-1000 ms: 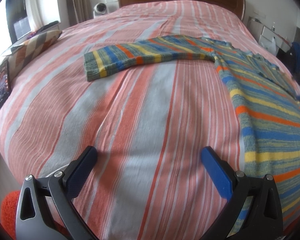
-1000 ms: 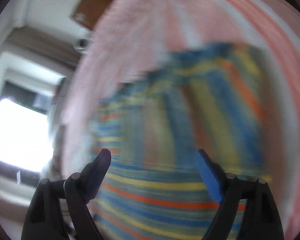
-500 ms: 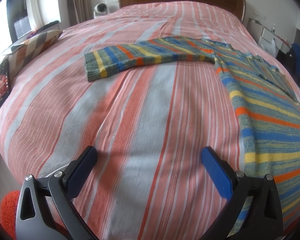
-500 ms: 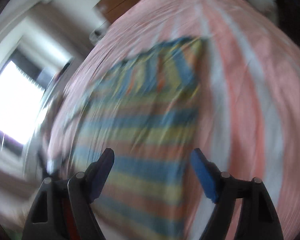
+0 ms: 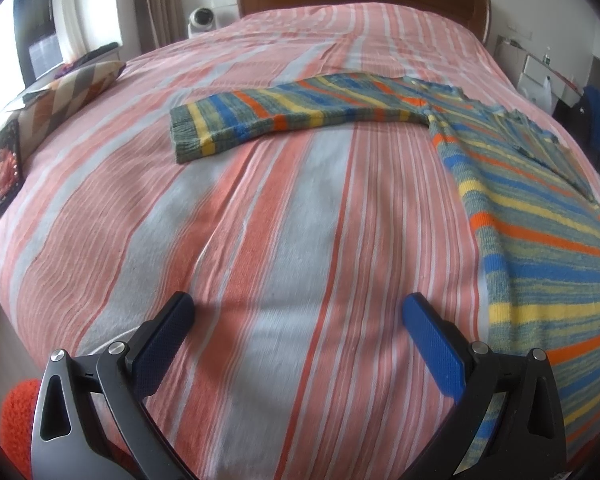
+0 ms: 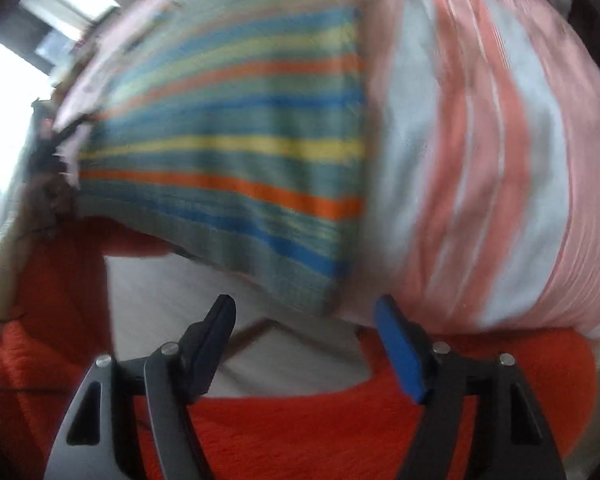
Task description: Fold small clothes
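Pink-and-grey striped bed (image 5: 284, 240) carrying flat multicolour striped knitted sweater (image 5: 540, 240), hem corner just ahead of closing, still-empty right tool (image 6: 304, 320); left tool (image 5: 296, 328) wide open, idle, sleeve far.

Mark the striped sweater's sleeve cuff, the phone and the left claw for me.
Striped sweater (image 5: 188, 132), left wrist view: on the cuff of the outstretched sleeve.
Phone (image 5: 6, 166), left wrist view: middle of its lit screen, at the bed's left edge.
Left claw (image 5: 298, 336), left wrist view: midway between its fingertips, over the bedspread.
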